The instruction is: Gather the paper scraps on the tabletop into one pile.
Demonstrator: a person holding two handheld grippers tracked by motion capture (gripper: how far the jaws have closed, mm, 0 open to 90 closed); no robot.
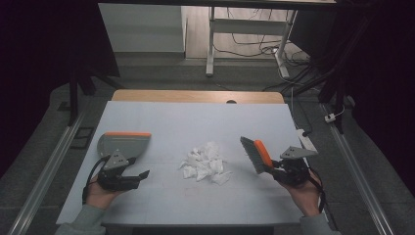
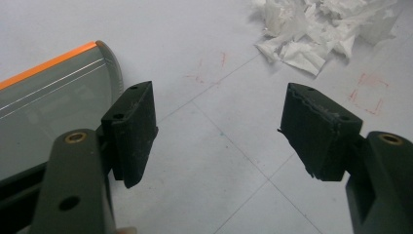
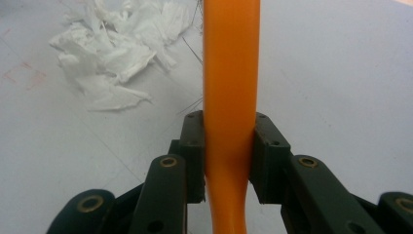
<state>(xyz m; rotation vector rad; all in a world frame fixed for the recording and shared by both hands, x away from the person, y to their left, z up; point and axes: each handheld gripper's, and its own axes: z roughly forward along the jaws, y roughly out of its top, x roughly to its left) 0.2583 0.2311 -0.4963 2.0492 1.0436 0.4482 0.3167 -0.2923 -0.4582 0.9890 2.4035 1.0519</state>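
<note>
White sheeting covers the counter [image 1: 161,122], with a pile of torn paper scraps [image 1: 204,164] near its centre. Right tool [image 3: 229,146]: jaws pressed against the orange handle of a brush [image 1: 256,154], held to the right of the scraps with the bristles facing them. Left tool [image 2: 219,131]: jaws spread, gripping nothing, positioned over bare counter just beside a grey dustpan [image 1: 123,144] with an orange edge, left of the scraps.

1 brush [image 1: 256,154], 1 dustpan [image 1: 123,143], 1 paper-scrap pile [image 1: 204,162].
</note>
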